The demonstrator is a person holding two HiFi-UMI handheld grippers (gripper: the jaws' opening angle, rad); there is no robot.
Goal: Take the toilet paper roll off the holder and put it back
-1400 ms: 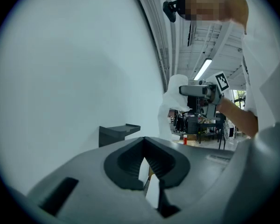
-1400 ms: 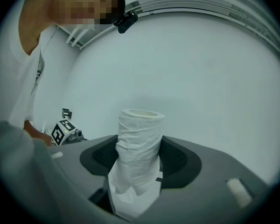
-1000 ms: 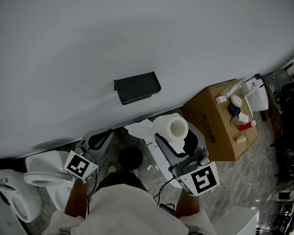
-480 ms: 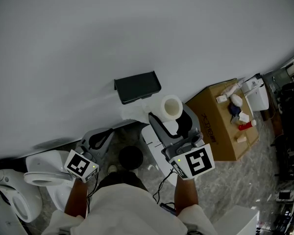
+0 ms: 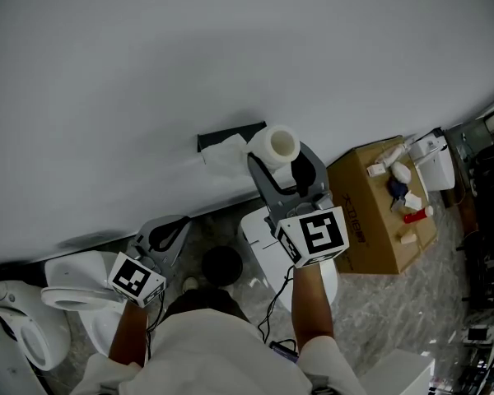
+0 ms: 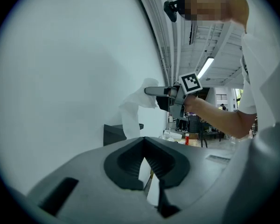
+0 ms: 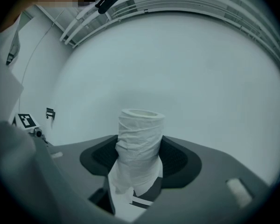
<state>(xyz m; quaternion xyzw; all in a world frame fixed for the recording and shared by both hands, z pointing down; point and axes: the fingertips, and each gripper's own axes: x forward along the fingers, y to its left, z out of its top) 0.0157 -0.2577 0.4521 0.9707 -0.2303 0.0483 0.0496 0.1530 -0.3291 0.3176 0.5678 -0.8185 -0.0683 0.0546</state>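
The white toilet paper roll [image 5: 273, 145] is clamped in my right gripper [image 5: 283, 160], raised against the wall just right of the black holder [image 5: 221, 136]. A loose tail of paper [image 5: 226, 155] hangs across the holder's front. In the right gripper view the roll [image 7: 139, 143] stands upright between the jaws, its core end towards the wall. My left gripper [image 5: 166, 235] stays low at the left, shut with nothing in it; its view shows the holder [image 6: 113, 133] and the paper tail [image 6: 135, 106] ahead.
A white toilet [image 5: 66, 301] stands at the lower left and a black round bin [image 5: 222, 263] beside it. A white cistern-like unit [image 5: 263, 241] lies under my right arm. A cardboard box [image 5: 370, 220] with small items on top sits to the right.
My right gripper has carried the roll up and leftwards, from above the white unit to right beside the holder on the wall. The left gripper has not moved.
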